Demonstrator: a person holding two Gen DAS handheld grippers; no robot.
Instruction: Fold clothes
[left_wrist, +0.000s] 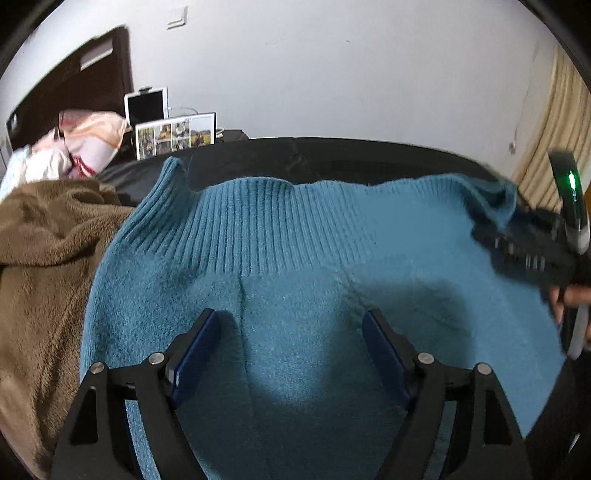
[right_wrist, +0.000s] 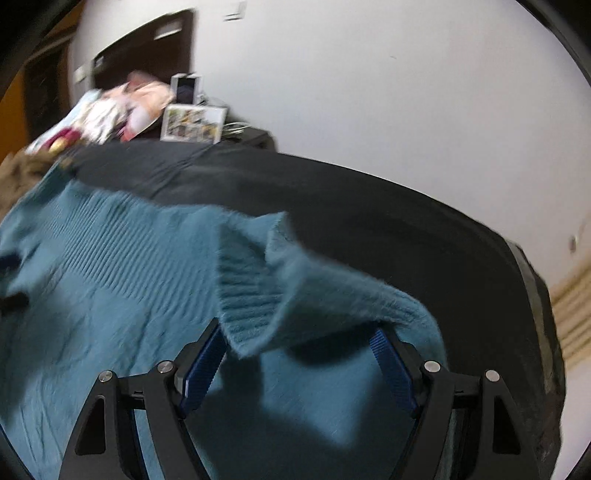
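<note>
Left wrist view: left gripper (left_wrist: 288, 354) wide, empty over blue sweater (left_wrist: 295, 258); right gripper (right_wrist: 299, 365) wide, cuff (right_wrist: 255, 295) loose between jaws. Next: pinch cuff, fold sleeve inward.

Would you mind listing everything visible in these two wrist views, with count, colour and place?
sweater: one, teal, spread on the dark surface, ribbed band at the far edge; one corner flipped up between the right gripper's fingers
dark surface: one, black, under the sweater
blanket: one, brown, fuzzy, left of the sweater
bedding: one pile, pink and white, far left
photo frame: one, white-edged, behind the dark surface
screen: one, white frame, behind the photo frame
curtain: one, beige, far right
left gripper: black, blue pads, open over the sweater
right gripper: black, blue pads, open
</note>
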